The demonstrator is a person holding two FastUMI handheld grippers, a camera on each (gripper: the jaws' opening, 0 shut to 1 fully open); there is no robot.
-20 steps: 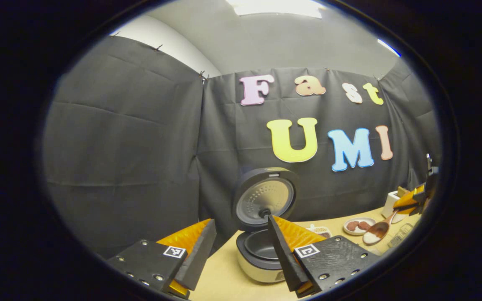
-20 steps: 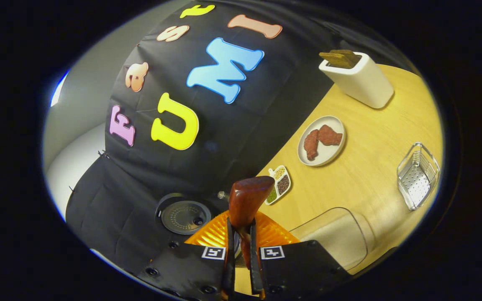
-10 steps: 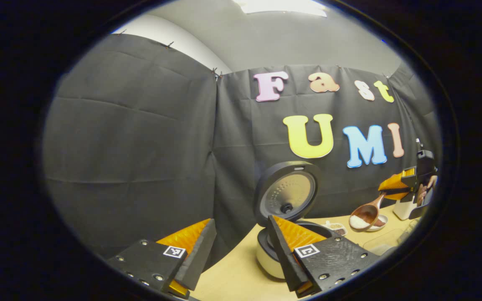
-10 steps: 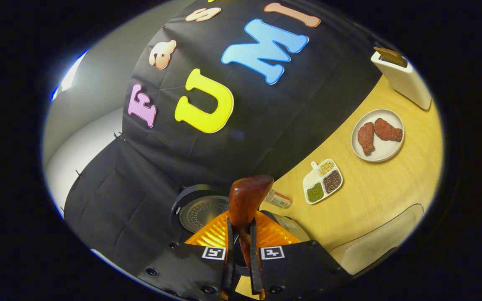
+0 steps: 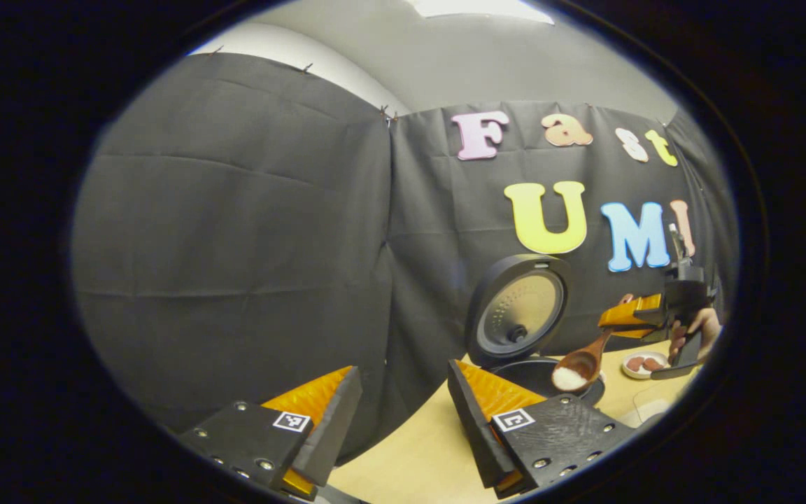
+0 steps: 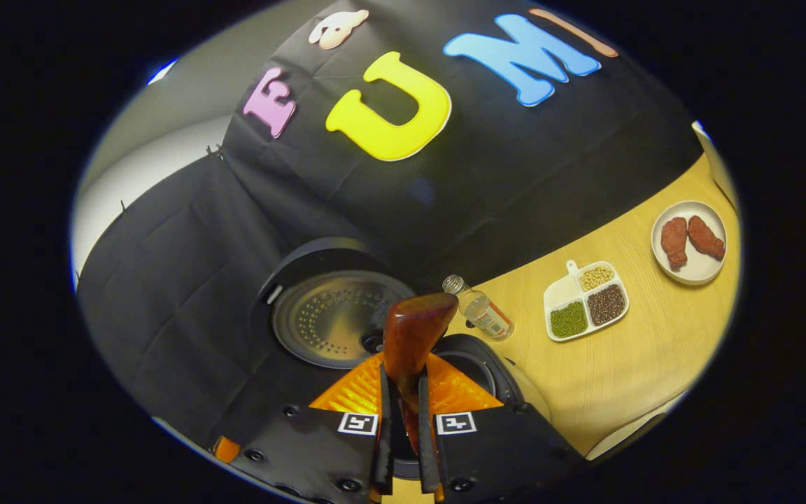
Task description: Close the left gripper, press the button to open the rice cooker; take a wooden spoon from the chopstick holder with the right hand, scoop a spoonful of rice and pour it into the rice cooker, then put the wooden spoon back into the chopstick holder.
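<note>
One rice cooker [image 6: 487, 378] with one raised lid [image 6: 336, 318], one wooden spoon [image 5: 580, 367] and one small bottle [image 6: 480, 313] were counted. One round plate [image 6: 691, 269] carrying two reddish-brown pieces [image 6: 674, 241] was seen on the surface [image 6: 641, 350], along with one divided dish [image 6: 557, 297] of three compartments. Two grippers were counted, each with two fingers [image 5: 333, 420].

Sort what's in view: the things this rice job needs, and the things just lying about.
Needed: rice cooker with its lid open, wooden spoon loaded with rice, right gripper clamping the spoon's handle.

Lying about: small bottle, sectioned dish of beans, plate of meat.
</note>
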